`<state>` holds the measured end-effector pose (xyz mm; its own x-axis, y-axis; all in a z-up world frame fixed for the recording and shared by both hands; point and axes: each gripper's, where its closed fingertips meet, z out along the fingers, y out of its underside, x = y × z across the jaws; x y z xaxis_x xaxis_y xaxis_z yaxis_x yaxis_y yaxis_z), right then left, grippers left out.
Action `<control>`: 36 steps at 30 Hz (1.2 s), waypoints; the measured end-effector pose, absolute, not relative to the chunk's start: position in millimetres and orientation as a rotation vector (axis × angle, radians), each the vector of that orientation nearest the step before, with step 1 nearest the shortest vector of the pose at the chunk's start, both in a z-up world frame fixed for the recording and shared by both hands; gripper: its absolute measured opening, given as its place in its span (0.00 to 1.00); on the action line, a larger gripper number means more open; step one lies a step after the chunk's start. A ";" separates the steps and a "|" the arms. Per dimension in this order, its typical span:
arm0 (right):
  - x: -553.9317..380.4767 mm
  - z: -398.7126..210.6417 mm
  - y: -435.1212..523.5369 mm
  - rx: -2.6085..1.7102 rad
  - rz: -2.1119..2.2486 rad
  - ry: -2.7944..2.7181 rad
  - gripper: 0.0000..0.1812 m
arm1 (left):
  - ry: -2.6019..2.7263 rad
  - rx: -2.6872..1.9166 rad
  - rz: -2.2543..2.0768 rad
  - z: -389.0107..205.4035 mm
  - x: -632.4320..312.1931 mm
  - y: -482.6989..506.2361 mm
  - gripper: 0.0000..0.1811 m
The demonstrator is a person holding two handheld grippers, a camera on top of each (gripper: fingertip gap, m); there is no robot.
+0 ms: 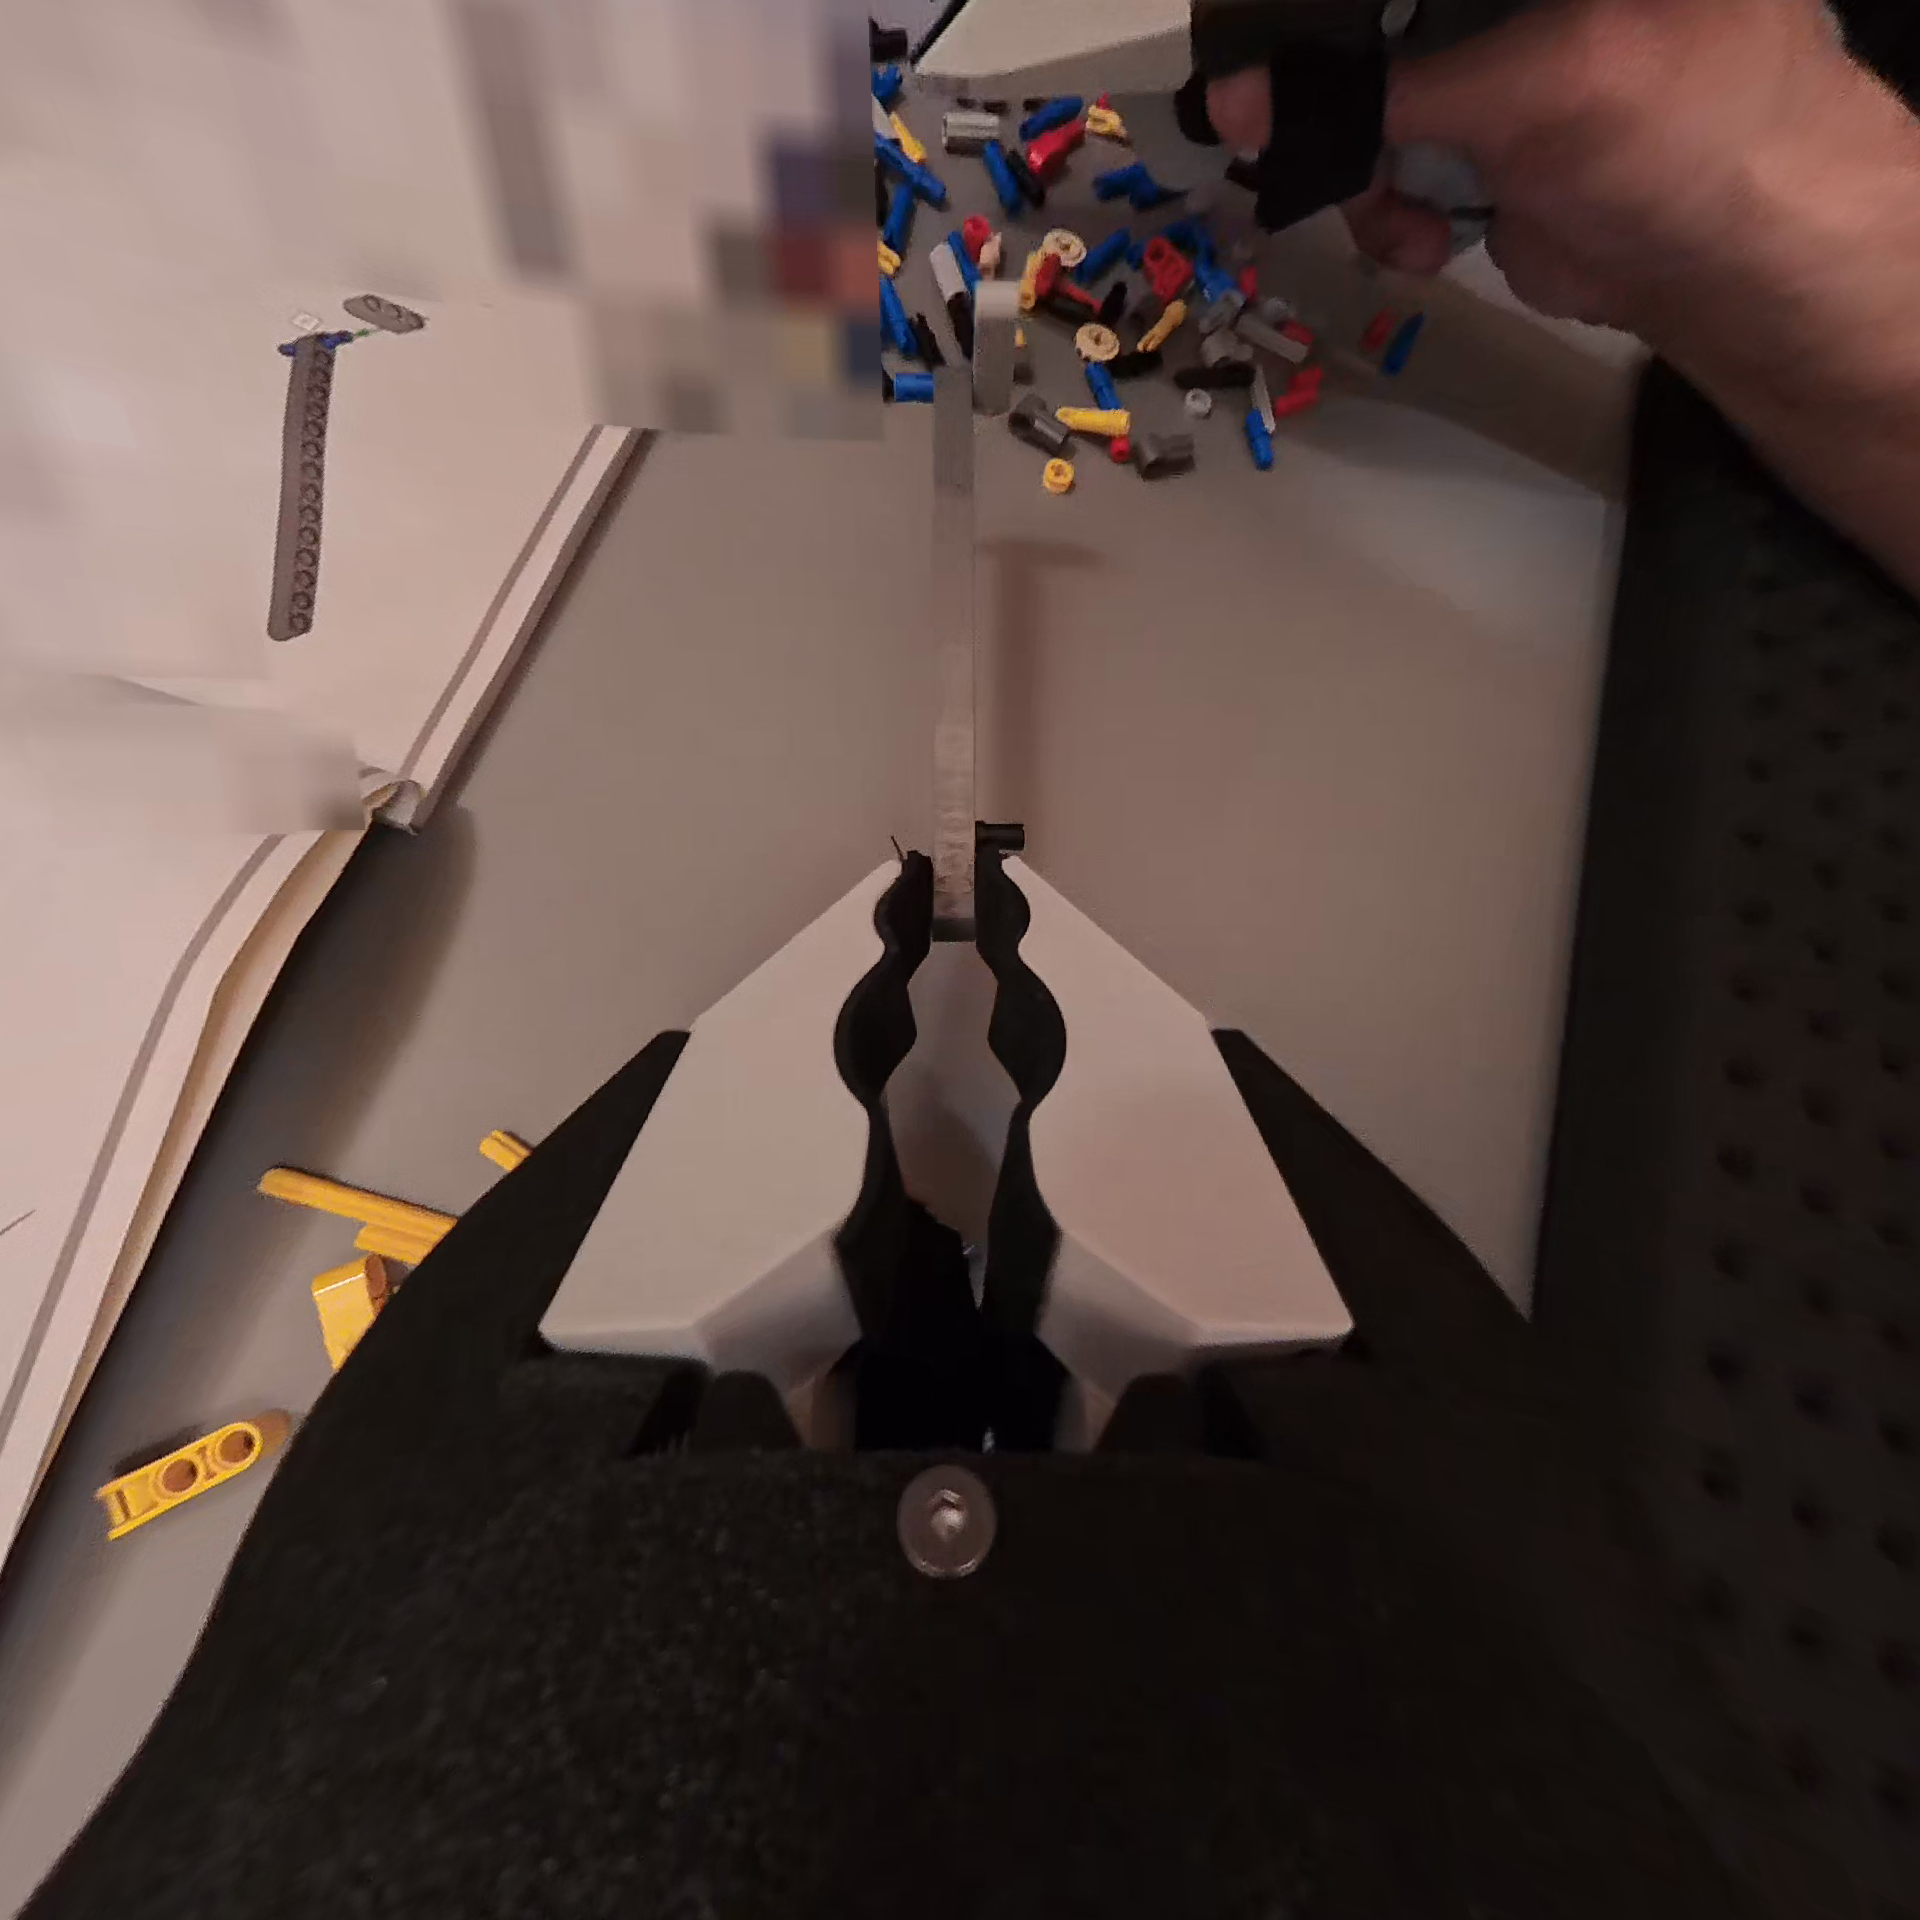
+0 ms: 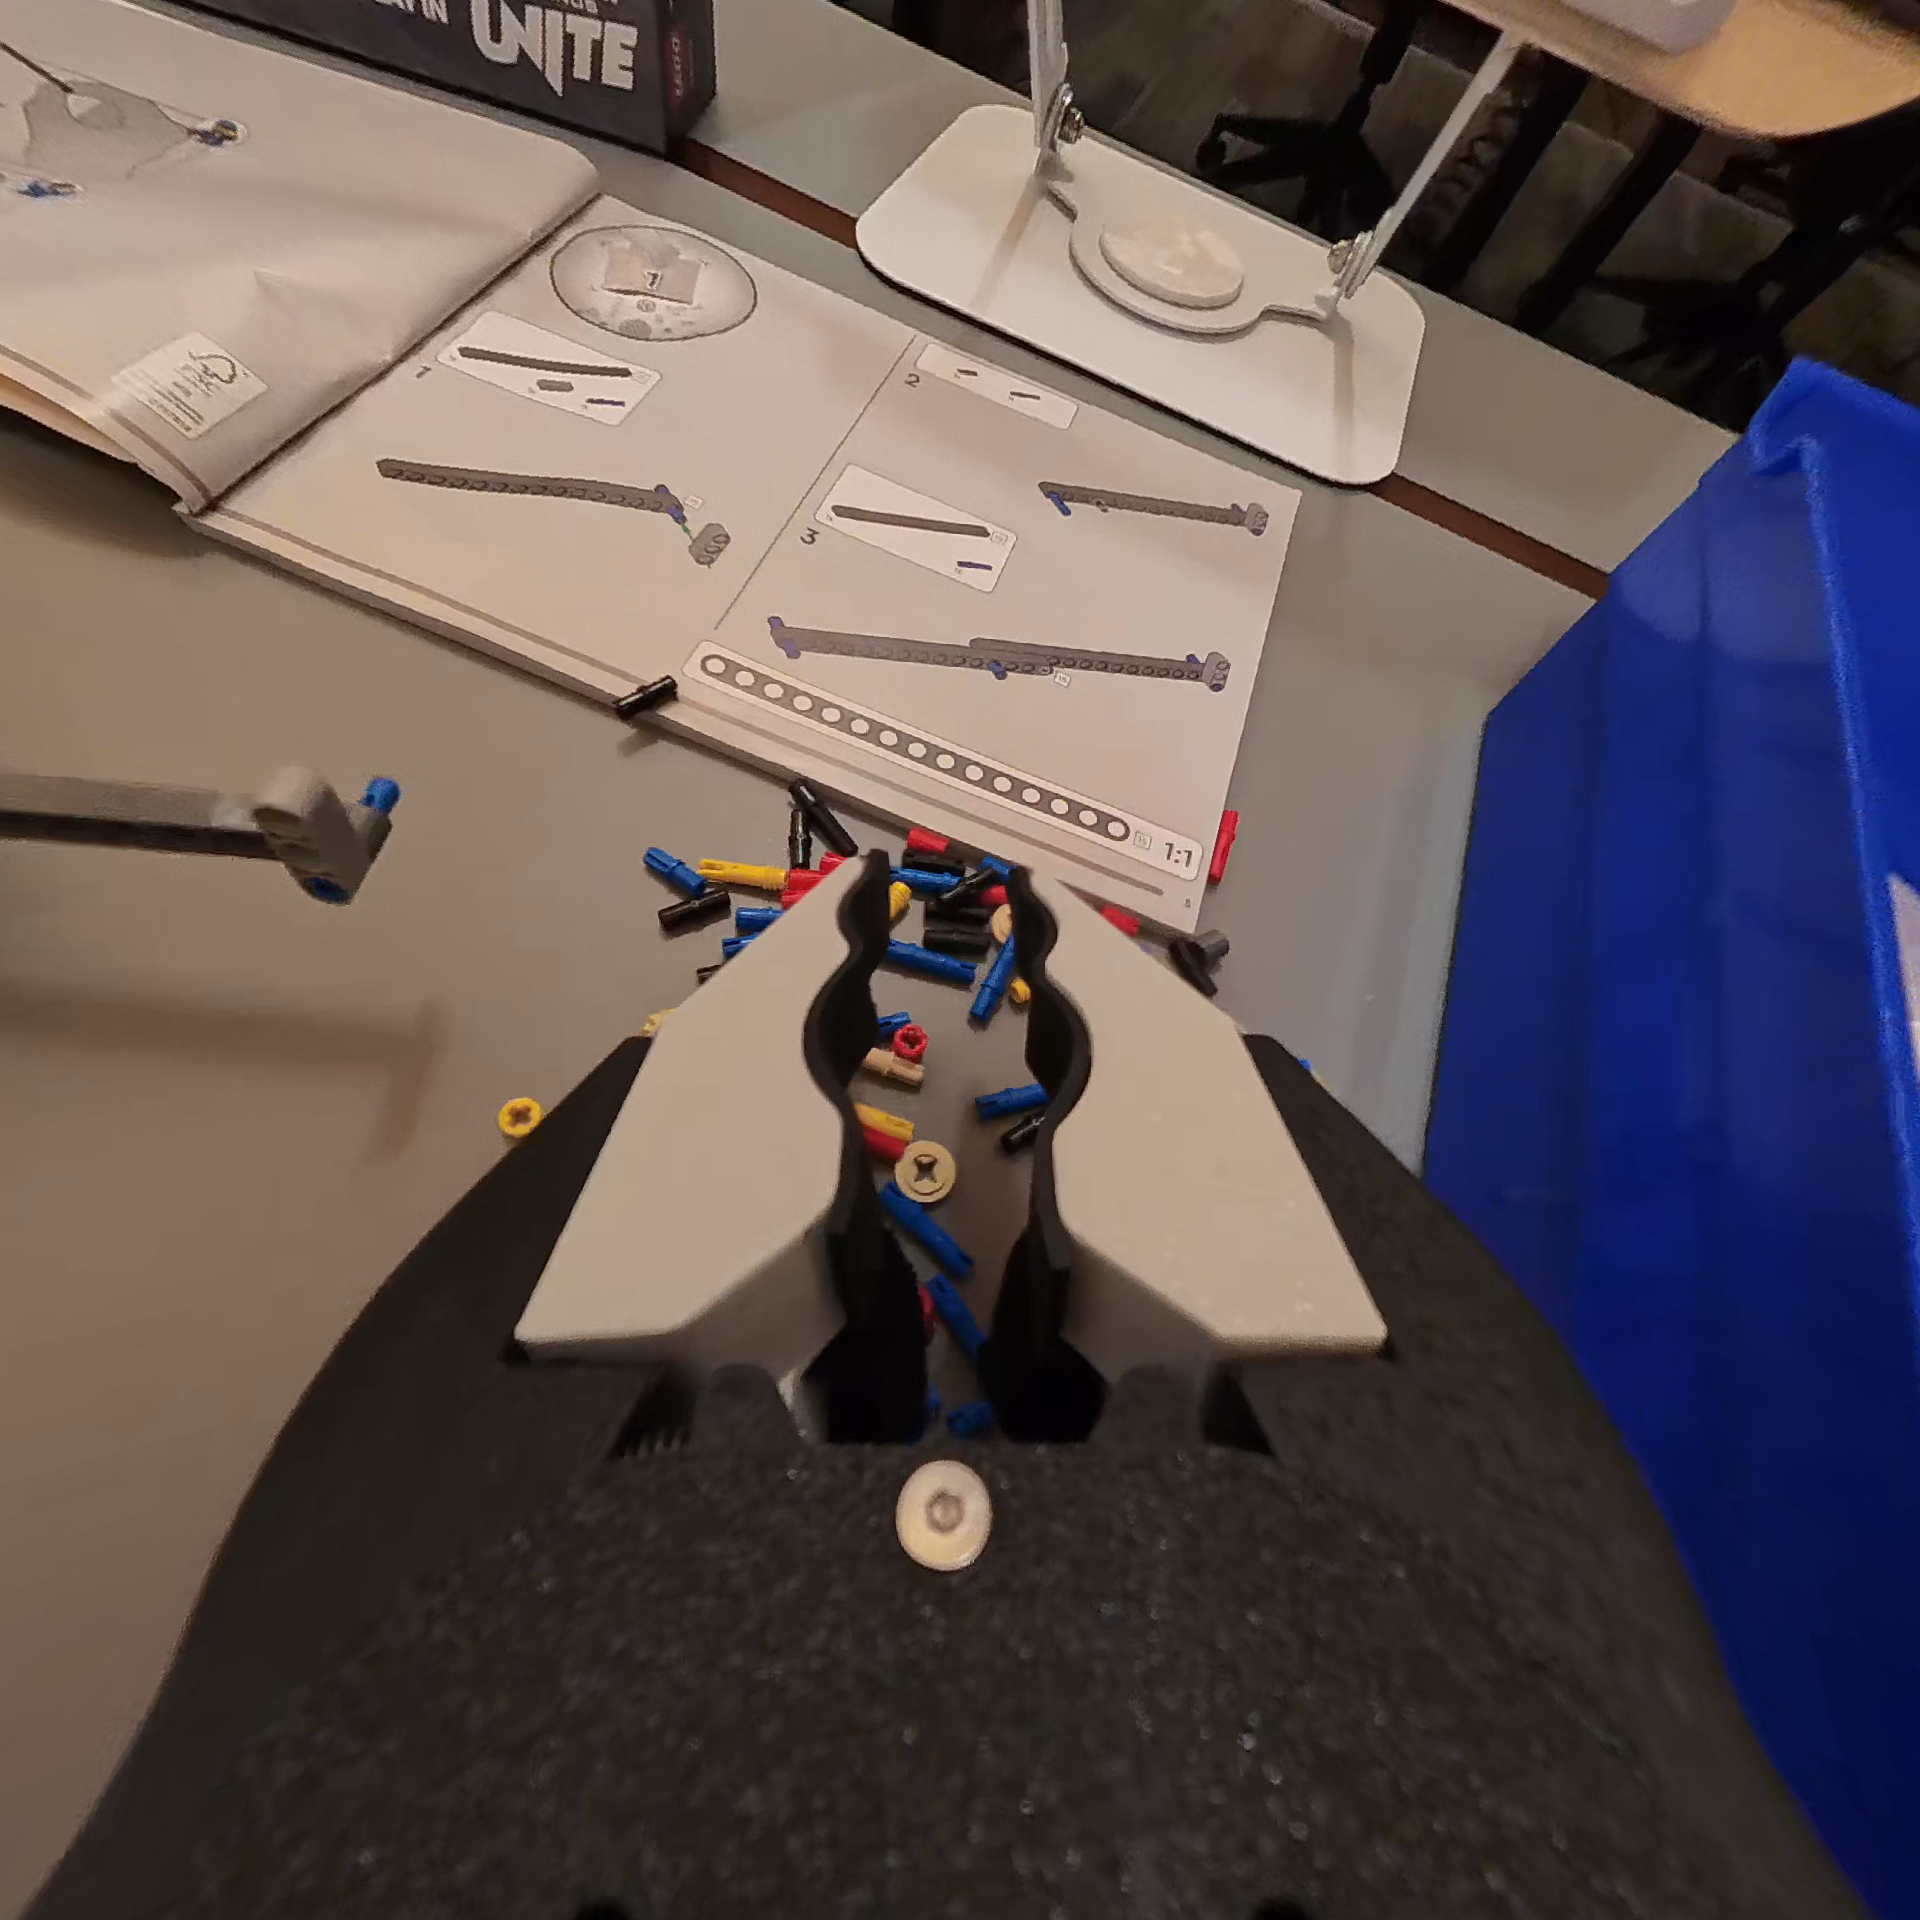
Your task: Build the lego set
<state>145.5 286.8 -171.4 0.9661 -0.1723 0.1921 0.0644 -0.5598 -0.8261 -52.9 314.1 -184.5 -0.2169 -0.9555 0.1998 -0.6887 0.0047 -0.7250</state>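
The long grey beam (image 1: 956, 644) is being held edge-on above the grey bench (image 1: 727, 644), and the left gripper (image 1: 954, 899) is pinching its near end between jaws that are pressing on both flat sides. The beam is reaching away from the gripper toward the scattered pile of small pins and connectors (image 1: 1101, 291). In the right wrist view its far end is coming in from the left, clear of the bench, and is carrying a light grey connector (image 2: 327, 831) with blue pins (image 2: 381, 794) poking out of it.

The right gripper (image 2: 948, 883) is hanging over the pile with its jaws spread and nothing between them; blue, red, yellow and black pieces are showing through the gap. A person's hand (image 1: 1621, 177) is gripping that tool at the top right of the left wrist view.

An open instruction booklet (image 2: 935, 540) is lying on the bench just beyond the pile, with a black pin (image 2: 645, 697) sitting at its near edge. Yellow pieces (image 1: 187, 1475) are lying on the bench beside the left gripper. A white stand base (image 2: 1153, 301) is standing behind the booklet, a dark box (image 2: 488, 52) is sitting at the far edge, and a blue bin (image 2: 1704, 935) is filling the right side.
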 end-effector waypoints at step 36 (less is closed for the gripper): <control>150.0 -164.9 282.9 -2.073 -0.137 0.191 0.13 | 1.925 -1.601 -0.817 -172.9 -58.4 310.0 0.22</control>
